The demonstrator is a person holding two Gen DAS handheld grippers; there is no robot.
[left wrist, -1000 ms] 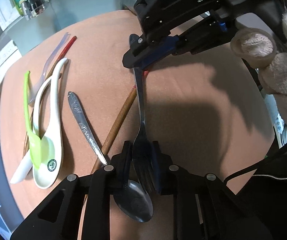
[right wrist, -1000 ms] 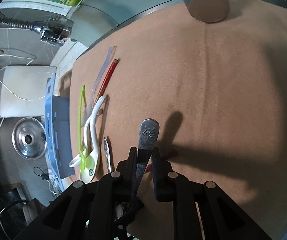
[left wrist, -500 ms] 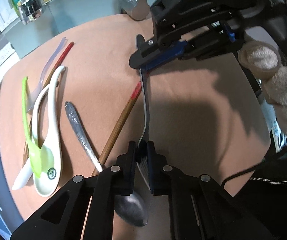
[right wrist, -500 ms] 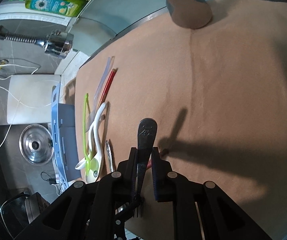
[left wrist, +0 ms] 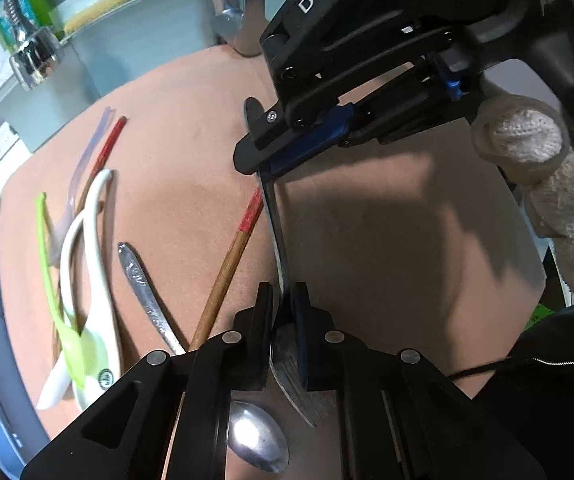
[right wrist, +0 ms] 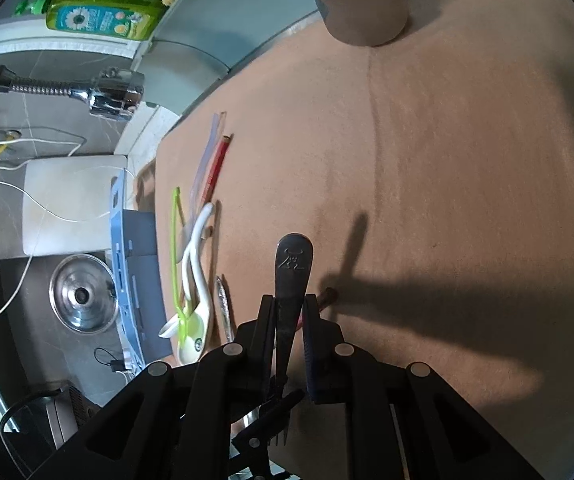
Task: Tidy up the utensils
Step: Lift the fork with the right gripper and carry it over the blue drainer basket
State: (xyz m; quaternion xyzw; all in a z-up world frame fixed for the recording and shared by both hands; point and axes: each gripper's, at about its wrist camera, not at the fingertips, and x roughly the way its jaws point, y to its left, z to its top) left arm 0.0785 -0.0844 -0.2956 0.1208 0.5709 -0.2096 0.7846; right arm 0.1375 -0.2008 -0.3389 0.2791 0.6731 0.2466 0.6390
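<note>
A steel fork (left wrist: 273,216) is held at both ends above the tan mat (left wrist: 387,240). My left gripper (left wrist: 283,320) is closing its jaws on the fork's neck, pads against the metal, with the tines (left wrist: 295,392) sticking out below. My right gripper (left wrist: 259,164) is shut on the handle; in the right wrist view the handle end (right wrist: 293,260) pokes past its fingers (right wrist: 289,308). On the mat lie a steel spoon (left wrist: 255,436), a red-tipped chopstick (left wrist: 227,276), a white ceramic spoon (left wrist: 99,280) and a green plastic spoon (left wrist: 49,264).
A clear plastic utensil and a second red chopstick (left wrist: 105,148) lie at the mat's far left. A tap (left wrist: 231,12) and sink stand behind it. A gloved hand (left wrist: 547,168) holds the right gripper. A blue rack (right wrist: 127,260) and a pot lid (right wrist: 83,294) sit off the mat's left edge.
The left jaws stood open around the fork's head and have shut on its neck. The fork now sits on edge between them. The right gripper kept its hold on the handle.
</note>
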